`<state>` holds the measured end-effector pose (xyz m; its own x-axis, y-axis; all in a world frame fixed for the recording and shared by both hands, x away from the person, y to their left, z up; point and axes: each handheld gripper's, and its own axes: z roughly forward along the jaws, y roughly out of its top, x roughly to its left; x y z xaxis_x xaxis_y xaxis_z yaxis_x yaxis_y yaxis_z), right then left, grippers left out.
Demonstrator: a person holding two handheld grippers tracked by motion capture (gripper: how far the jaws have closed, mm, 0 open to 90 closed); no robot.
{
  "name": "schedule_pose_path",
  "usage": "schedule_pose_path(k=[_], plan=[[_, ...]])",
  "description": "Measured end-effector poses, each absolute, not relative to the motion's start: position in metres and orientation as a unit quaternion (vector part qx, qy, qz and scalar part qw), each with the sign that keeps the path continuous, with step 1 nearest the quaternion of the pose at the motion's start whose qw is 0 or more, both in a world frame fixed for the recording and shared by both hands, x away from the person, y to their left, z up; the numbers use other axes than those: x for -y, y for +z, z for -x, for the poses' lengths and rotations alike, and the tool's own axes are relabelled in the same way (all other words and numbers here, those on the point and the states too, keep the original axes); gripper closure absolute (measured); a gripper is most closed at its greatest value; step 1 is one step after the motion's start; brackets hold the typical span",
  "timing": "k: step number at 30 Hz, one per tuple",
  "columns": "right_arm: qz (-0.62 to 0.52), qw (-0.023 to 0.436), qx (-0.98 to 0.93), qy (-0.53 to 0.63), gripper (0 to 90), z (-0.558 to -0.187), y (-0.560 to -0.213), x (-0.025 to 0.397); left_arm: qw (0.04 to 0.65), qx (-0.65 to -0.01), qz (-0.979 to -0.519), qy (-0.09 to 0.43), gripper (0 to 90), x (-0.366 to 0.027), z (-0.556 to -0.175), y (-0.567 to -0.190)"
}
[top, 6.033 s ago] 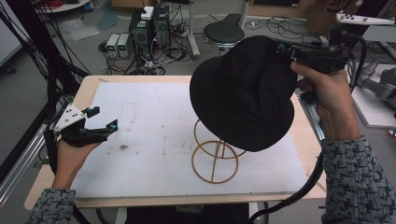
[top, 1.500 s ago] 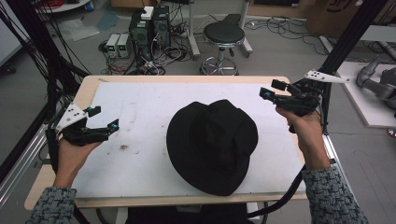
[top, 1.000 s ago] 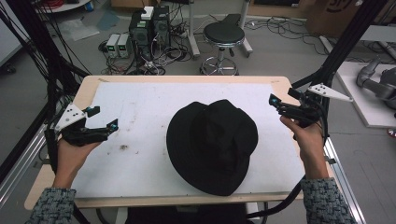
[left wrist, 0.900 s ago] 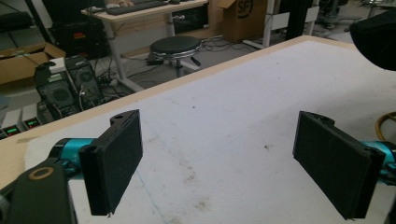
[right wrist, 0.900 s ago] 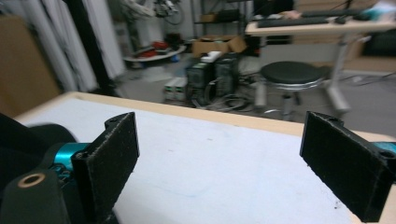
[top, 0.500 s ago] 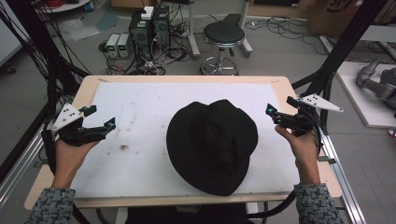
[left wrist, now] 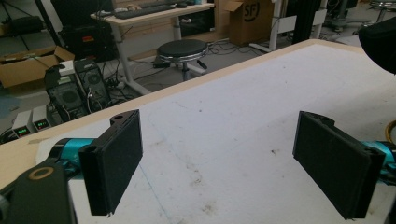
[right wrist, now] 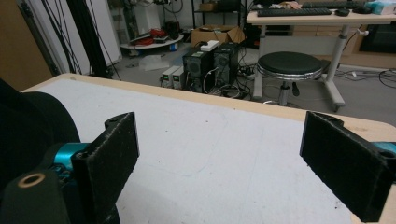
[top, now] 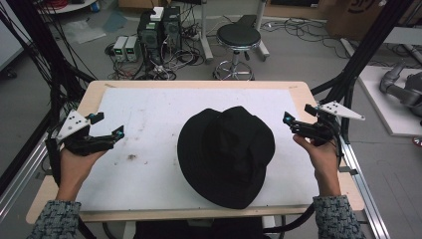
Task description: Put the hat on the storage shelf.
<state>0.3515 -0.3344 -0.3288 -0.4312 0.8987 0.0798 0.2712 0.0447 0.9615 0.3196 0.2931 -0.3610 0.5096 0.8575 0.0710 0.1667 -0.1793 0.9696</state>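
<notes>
At the middle of the desk (top: 149,107), a little toward three o'clock, the hat (top: 226,154) now sits spread over the wire stand, which it covers completely. Six seconds ago the right tongs (top: 297,123) held that hat up in the air above the bare stand. By a second and a half ago it was down and let go, and since then the right hand has drawn off toward three o'clock and sunk to the desk's edge. The right tongs stand wide apart and empty, just beside the brim but clear of it. The left tongs (top: 107,130) are likewise apart and empty, at nine o'clock, well apart from the hat, and have barely stirred throughout. I judge the hanging step done, with both hands backing off to rest.

The stand can no longer be made out under the crown from above; in the left gripper view a short curve of yellow wire (left wrist: 391,132) at the right edge may be its base ring, though too little shows to be sure. Whether the hat sits square on the stand cannot be told. The left gripper view catches a corner of the hat (left wrist: 380,41) at top right, and the right gripper view cuts it off at the left edge (right wrist: 28,135), partly behind the jaw.
</notes>
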Motion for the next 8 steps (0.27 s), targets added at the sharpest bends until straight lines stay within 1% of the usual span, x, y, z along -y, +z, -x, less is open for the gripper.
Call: schedule_pose_path(k=[8], plan=[[-0.441, 0.29, -0.66, 0.535, 11.6, -0.3513, -0.3284, 0.3339, 0.524, -0.369, -0.693, 0.33, 16.2, -0.2928, -0.3202, -0.3617]])
